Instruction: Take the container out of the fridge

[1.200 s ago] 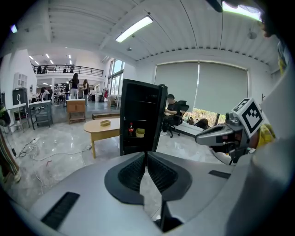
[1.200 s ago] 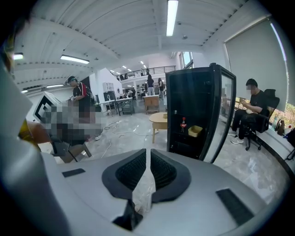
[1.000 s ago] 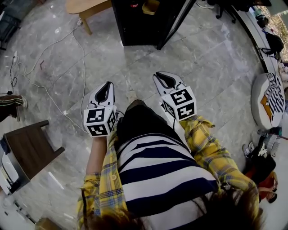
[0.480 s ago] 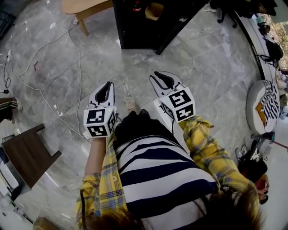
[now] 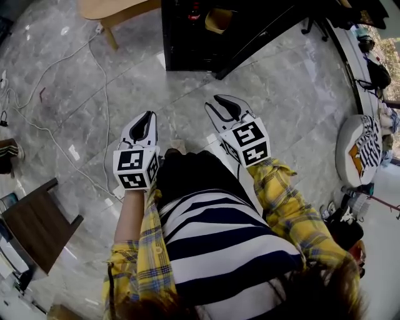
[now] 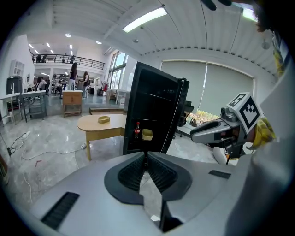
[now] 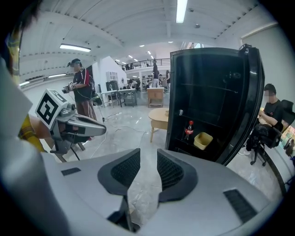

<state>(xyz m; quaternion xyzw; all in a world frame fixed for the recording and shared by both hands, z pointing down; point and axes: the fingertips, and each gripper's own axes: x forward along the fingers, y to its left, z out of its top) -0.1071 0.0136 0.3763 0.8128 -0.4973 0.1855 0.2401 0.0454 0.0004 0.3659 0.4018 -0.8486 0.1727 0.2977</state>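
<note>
The black fridge stands open at the top of the head view, its door swung to the right. A yellow container sits on a lower shelf, beside a cola bottle. Both grippers are held in front of the person's body, well short of the fridge. My left gripper is shut and holds nothing. My right gripper has a narrow gap between its pads and is empty.
A light wooden table stands left of the fridge. White cables trail over the marble floor at the left. A dark wooden stool is at the lower left. A round striped cushion lies at the right. People stand farther off.
The person has stepped toward the fridge, so it and the yellow container show more fully at the top. Both grippers keep their pose before the body.
</note>
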